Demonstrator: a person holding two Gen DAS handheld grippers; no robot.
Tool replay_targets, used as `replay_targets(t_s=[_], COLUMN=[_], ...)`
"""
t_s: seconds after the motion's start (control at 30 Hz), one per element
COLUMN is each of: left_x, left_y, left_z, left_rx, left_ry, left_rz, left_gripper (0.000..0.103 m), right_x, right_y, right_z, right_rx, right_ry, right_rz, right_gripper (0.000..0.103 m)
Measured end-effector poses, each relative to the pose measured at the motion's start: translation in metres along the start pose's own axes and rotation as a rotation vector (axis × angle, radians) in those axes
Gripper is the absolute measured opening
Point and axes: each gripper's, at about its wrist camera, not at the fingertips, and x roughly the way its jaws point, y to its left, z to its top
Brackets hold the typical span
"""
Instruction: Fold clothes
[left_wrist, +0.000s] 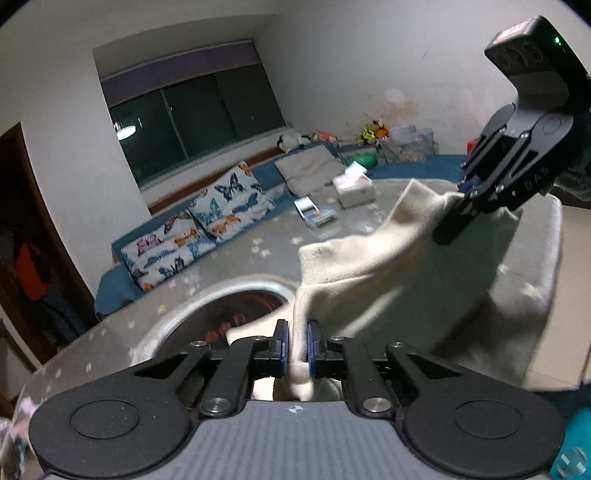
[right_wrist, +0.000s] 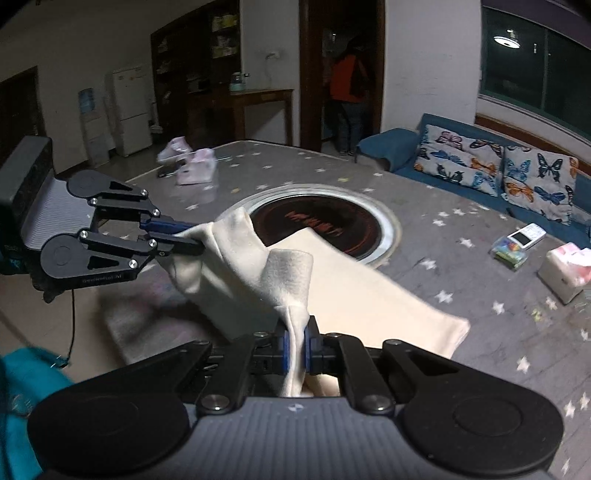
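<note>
A cream garment (right_wrist: 255, 266) is held up above the star-patterned worktop (right_wrist: 461, 266), stretched between both tools. The left hand-held gripper (left_wrist: 297, 345) is clamped on one bunched edge, and the right hand-held gripper (right_wrist: 295, 345) is clamped on another. The lower part of the cloth is draped beside a round inset burner (right_wrist: 325, 221).

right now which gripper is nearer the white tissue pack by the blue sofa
Right. The right gripper, shut on the cream fabric garment, has the white tissue pack to its right across the grey star-print table. The left gripper holds the garment's far side, farther away.
</note>
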Motion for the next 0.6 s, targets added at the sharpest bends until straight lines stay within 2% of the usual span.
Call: replay_targets(t_s=[0.1,0.2,0.43,0.5,0.53,0.6], left_x=[0.014,0.05,0.131,0.149,0.153,0.157], left_y=[0.009,0.018,0.027,0.029,0.03,0.034], left_z=[0.01,0.018,0.017,0.014,0.012,0.01], left_rx=[-0.012,-0.01,-0.055,-0.075,-0.082,-0.106], left_ry=[-0.013,0.003,0.096,0.123,0.131,0.144], left_rz=[0.012,0.016,0.041,0.054,0.066,0.084], left_gripper=[0.011,0.011,0.011,0.016,0.021,0.025], right_x=[0.013,0.033,0.092,0.108,0.113,0.118], right_y=[-0.024,-0.05,-0.097,-0.106,-0.11,-0.116], right_z=[0.014,0.024,0.023,0.018,0.015,0.009], right_rx=[0.02,0.044,0.145,0.191,0.212,0.248], right_ry=[-0.006,-0.002,0.051,0.066,0.069,0.067], right_rz=[-0.023,-0.056,-0.115,-0.132,-0.139,-0.149], right_gripper=[0.006,0.006,0.007,0.01,0.011,0.018])
